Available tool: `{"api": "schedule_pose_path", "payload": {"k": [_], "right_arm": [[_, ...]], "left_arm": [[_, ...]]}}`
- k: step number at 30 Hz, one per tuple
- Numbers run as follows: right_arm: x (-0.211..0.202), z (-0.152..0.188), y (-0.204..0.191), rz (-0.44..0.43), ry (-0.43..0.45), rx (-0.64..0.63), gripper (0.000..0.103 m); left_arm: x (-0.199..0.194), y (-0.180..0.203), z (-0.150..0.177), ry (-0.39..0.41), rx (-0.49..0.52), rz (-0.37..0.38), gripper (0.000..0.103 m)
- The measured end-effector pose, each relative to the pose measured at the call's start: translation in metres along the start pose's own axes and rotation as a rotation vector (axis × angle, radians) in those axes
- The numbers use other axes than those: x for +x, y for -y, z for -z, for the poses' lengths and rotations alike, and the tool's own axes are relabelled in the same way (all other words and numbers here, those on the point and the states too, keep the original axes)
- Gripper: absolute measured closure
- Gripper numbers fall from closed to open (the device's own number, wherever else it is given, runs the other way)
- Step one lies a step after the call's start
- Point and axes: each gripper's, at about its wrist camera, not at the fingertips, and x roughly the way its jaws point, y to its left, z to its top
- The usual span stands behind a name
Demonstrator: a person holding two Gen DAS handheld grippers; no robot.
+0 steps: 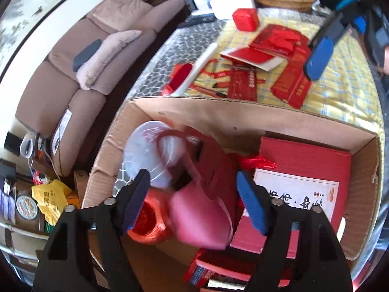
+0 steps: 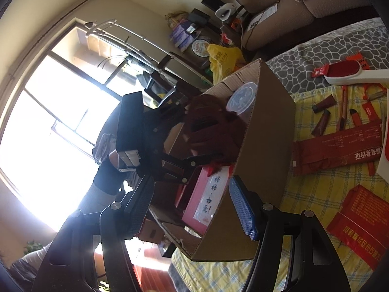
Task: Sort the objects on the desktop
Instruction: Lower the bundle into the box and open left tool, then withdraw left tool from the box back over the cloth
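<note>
Pink and blurred, a soft plastic or fabric pouch (image 1: 201,216) is sitting between the spread fingers of the left gripper (image 1: 194,202), over the open brown cardboard box (image 1: 218,112). Its pads are standing clear of the pouch, so the piece is looking released and is dropping or settling into the box, though the blur is making the exact contact hard to read. Beneath it, a shiny orange-red spool (image 1: 148,223) is lying on the box floor, a clear round plastic lid (image 1: 148,150) is leaning against the inner wall, and a flat red gift box with a white label (image 1: 299,187) is filling the other side.

Beyond the box, on the yellow checked cloth (image 1: 340,90), red envelopes and packets (image 1: 289,90) and a white-handled lint brush (image 1: 194,70) are waiting to be sorted. The right gripper (image 2: 192,209) is hovering with its fingers apart and nothing between them, just outside the box's near corner.

Judging from here, the pouch may be landing on the lid and tipping it, or catching on a finger as the left gripper is lifting out. The right gripper is also risking a knock against the box wall.
</note>
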Motion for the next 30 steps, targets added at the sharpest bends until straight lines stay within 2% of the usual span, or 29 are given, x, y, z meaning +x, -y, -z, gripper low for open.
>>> {"api": "schedule_pose_path", "payload": {"k": [5,8,11,14,17,20,23,27,30], "right_arm": [[0.016,0.000,-0.010,0.014,0.011,-0.020,0.036],[0.019,-0.001,-0.011,0.039,0.025,-0.018,0.036],[0.023,-0.001,-0.012,0.101,0.028,-0.040,0.035],[0.026,0.002,-0.012,0.127,0.029,-0.045,0.034],[0.026,0.005,-0.014,0.155,0.036,-0.045,0.028],[0.024,0.007,-0.020,0.208,0.043,-0.066,0.020],[0.021,0.009,-0.024,0.222,0.058,-0.062,0.015],[0.015,0.016,-0.030,0.232,0.077,-0.055,0.011],[0.014,0.019,-0.034,0.287,0.075,-0.077,0.009]], "left_arm": [[-0.025,-0.016,0.011,0.035,-0.102,-0.033,0.027],[-0.043,-0.018,0.019,0.068,-0.197,-0.039,0.019],[-0.054,-0.016,0.026,0.062,-0.293,-0.070,0.015],[-0.063,-0.012,0.035,0.052,-0.402,-0.086,0.015],[-0.074,-0.004,0.042,0.067,-0.476,-0.098,0.011],[-0.081,0.004,0.045,0.056,-0.559,-0.112,0.001],[-0.082,0.003,0.051,0.024,-0.656,-0.137,0.000],[-0.087,0.004,0.060,0.033,-0.792,-0.140,0.000],[-0.091,0.013,0.059,0.028,-0.833,-0.169,0.000]]}}
